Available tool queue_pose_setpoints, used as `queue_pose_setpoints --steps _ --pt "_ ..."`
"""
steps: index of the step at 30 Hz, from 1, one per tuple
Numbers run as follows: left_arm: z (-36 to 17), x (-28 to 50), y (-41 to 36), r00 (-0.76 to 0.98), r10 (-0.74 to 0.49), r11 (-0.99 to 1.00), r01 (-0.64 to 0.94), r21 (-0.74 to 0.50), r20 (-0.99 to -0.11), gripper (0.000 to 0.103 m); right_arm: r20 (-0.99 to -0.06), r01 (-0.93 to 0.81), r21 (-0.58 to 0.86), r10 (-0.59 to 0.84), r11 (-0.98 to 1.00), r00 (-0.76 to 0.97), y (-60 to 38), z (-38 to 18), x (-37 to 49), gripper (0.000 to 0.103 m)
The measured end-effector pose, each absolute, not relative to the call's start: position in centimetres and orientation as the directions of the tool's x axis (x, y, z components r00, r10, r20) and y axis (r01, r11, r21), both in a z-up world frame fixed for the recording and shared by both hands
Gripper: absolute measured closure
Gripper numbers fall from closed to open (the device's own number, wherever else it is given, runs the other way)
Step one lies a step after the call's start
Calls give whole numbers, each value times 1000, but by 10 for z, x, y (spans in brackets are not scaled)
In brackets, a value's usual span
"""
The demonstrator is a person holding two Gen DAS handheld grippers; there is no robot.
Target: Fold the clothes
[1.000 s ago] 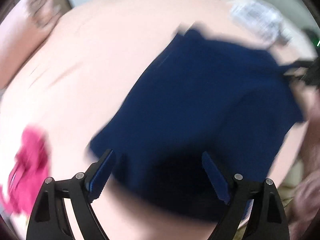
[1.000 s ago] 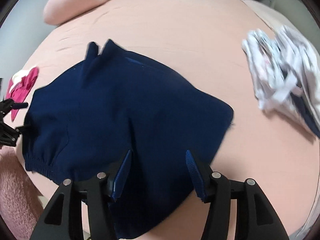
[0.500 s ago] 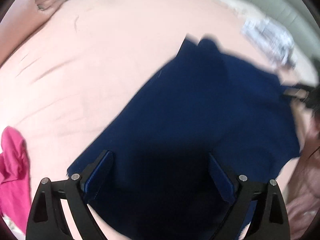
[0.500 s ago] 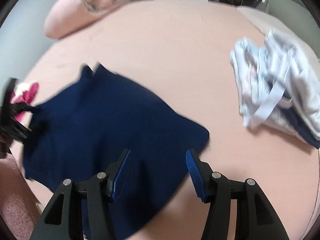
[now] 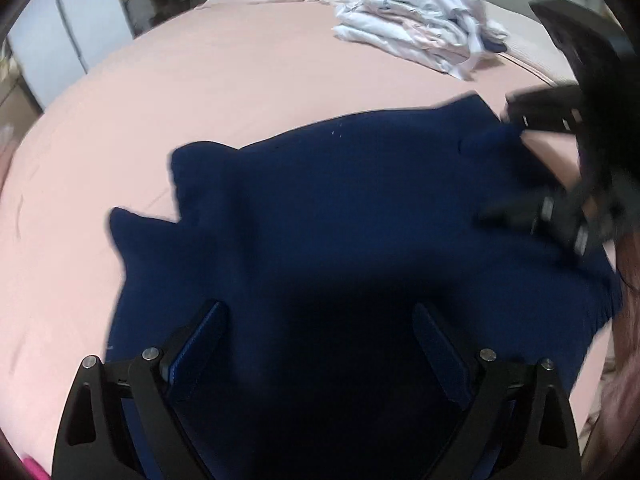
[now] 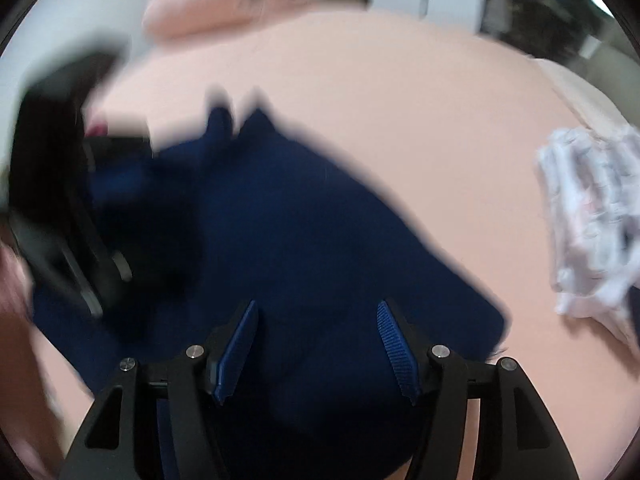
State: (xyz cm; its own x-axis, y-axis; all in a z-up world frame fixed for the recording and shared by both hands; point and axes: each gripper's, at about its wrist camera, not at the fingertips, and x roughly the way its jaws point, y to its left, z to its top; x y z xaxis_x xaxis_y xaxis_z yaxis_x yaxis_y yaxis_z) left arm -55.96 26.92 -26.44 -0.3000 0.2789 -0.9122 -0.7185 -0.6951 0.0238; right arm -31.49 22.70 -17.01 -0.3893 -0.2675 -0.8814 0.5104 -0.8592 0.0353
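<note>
- While its jaws stand wide apart, the left gripper (image 5: 316,332) hovers over a dark navy fabric garment (image 5: 340,216) spread on a pink bedsheet (image 5: 200,80); folded white clothes (image 5: 420,36) lie beyond.
- In the blurred right wrist view, the right gripper (image 6: 316,332) gapes above the same garment, holding nothing.

Left gripper (image 5: 320,332): matte black angular arms with triangular cutouts, silver round screws at the joints, blue ribbed pads on the fingers (image 5: 200,340). Right gripper (image 6: 318,340): same black frame, silver screws, blue serrated pads. Blurred pinkish patch at lower left of the right wrist view, possibly skin or sleeve.
</note>
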Motion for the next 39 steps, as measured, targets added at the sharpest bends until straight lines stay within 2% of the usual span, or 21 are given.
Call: queue_pose_setpoints --steps 2,5,7,9,11,12,14,16,19,21,22,23,24,25,27,29,31,32,34,39 --pt "-257 -565 259 -296 251 -716 -698 29 -922 7 -865 494 64 -295 -867 -405 242 -159 -312 41" --pt "-232 -568 263 -368 339 -769 -639 -29 -866 8 -825 380 116 -301 -918 -477 272 -140 -304 41" --pt "-230 -565 292 -371 396 -746 -663 -60 -840 8 -841 355 103 -272 -929 -467 271 -148 -304 40" --pt "-245 -559 325 -352 366 -707 -708 -11 -861 8 -876 399 4 -196 -917 -441 255 -166 -302 39" --pt "-267 -550 339 -351 274 -656 -749 93 -895 6 -867 387 -33 -167 -921 -469 257 -164 -297 37" --pt "-265 -546 334 -364 297 -652 -753 91 -883 7 -869 367 -30 -157 -930 -469 262 -162 -295 37" --pt "-260 -551 322 -317 281 -675 -736 49 -906 7 -877 330 -19 -143 -944 -459 278 -154 -290 37" --pt "-249 -559 312 -384 300 -714 -698 61 -873 7 -876 328 -57 -110 -943 -469 290 -144 -283 37" --pt "-245 -589 318 -380 351 -773 -633 -36 -856 7 -869 335 -11 -158 -942 -470 299 -137 -290 37" --pt "-260 -607 327 -378 256 -800 -600 25 -890 7 -864 336 16 -182 -942 -469 291 -138 -304 37" --pt "-268 -614 331 -373 201 -806 -588 64 -906 2 -869 330 5 -168 -944 -466 287 -144 -310 37" --pt "-273 -620 332 -367 159 -813 -575 89 -917 2 -885 322 -56 -102 -945 -453 285 -159 -316 37" --pt "-268 -621 325 -367 135 -824 -557 101 -920 2 -891 315 -99 -57 -944 -451 288 -169 -321 30" --pt "-264 -619 317 -392 90 -828 -540 150 -915 2 -882 307 -87 -70 -948 -466 298 -169 -320 21" --pt "-251 -615 301 -458 87 -833 -521 188 -884 2 -882 249 -82 -46 -965 -468 324 -164 -318 21" --pt "-243 -620 300 -461 169 -849 -517 110 -871 2 -877 194 -77 -26 -978 -480 341 -156 -315 21" --pt "-243 -623 306 -475 183 -849 -518 105 -861 2 -863 176 -63 -34 -982 -504 342 -149 -314 21" --pt "-244 -617 294 -473 147 -838 -526 145 -868 2 -855 198 -48 -62 -979 -515 336 -147 -313 21" --pt "-268 -628 318 -474 62 -813 -534 231 -878 2 -855 226 -45 -80 -973 -512 323 -151 -312 21" --pt "-265 -649 332 -527 74 -847 -481 226 -847 2 -868 185 -48 -50 -982 -494 324 -178 -308 18"
